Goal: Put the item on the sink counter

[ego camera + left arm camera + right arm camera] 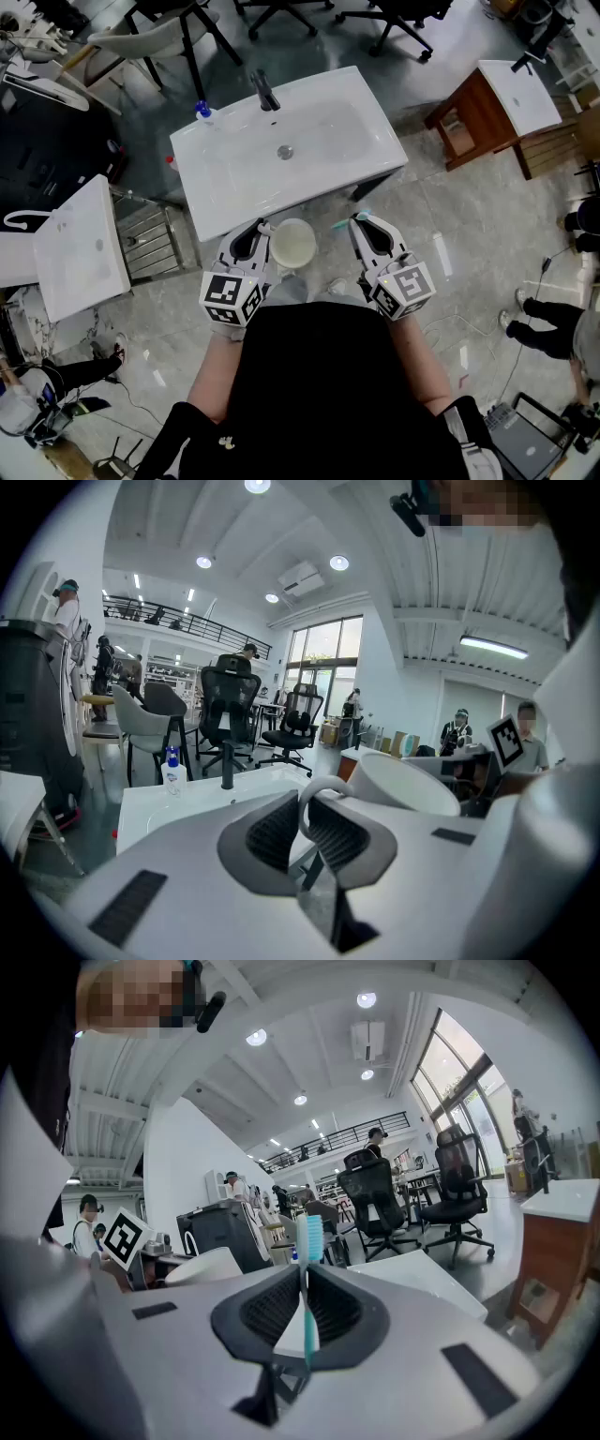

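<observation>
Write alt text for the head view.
A person stands at a white sink, left gripper holding a white mug by its handle, right gripper clamping a teal toothbrush. A black tap and a small bottle stand on the sink's far edge.

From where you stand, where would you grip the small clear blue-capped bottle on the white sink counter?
The small blue-capped bottle stands upright at the back left corner of the white sink counter, with the black faucet to its right. Grip its clear body below the cap, jaws level, coming from the left front, which looks freest.
</observation>
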Tool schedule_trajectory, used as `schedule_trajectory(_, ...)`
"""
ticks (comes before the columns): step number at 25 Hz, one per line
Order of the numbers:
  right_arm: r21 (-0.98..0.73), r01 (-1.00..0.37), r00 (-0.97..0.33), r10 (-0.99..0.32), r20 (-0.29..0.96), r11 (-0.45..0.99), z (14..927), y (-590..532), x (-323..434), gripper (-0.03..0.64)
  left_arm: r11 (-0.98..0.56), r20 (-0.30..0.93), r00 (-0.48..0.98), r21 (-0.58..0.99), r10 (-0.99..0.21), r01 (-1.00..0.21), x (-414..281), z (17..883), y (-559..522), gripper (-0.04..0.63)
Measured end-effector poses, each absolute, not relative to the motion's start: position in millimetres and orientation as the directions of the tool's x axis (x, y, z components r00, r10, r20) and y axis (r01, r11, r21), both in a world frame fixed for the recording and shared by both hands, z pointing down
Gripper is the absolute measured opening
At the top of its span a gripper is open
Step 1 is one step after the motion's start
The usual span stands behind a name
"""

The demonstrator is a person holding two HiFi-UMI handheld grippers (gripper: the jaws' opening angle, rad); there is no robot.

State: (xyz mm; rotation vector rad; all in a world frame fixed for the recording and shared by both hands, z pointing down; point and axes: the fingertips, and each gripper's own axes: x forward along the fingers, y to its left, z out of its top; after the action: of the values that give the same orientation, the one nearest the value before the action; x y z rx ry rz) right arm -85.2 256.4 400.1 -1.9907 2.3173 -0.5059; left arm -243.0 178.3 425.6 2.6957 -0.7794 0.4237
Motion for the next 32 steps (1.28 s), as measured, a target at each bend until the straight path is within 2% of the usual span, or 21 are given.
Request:
schedule_trajectory(9,-0.272,-0.954,-0.177,-0.966,0.186,0.122,401.9,232.2,-99.0,0.046,-0.801,0.357,0.811,0.221,-0.464,-0.556,-256.8,428.5,155.5,0.044)
schedule_trajectory(32,-0.227,-0.973,-0.078,-0.975,0.210,0.029,402.8,167.1,-138.0,0.046,-0.815,0.320,0.851,0.284,-0.416,-0.505,-308.4,446.5,80.0,0.044)
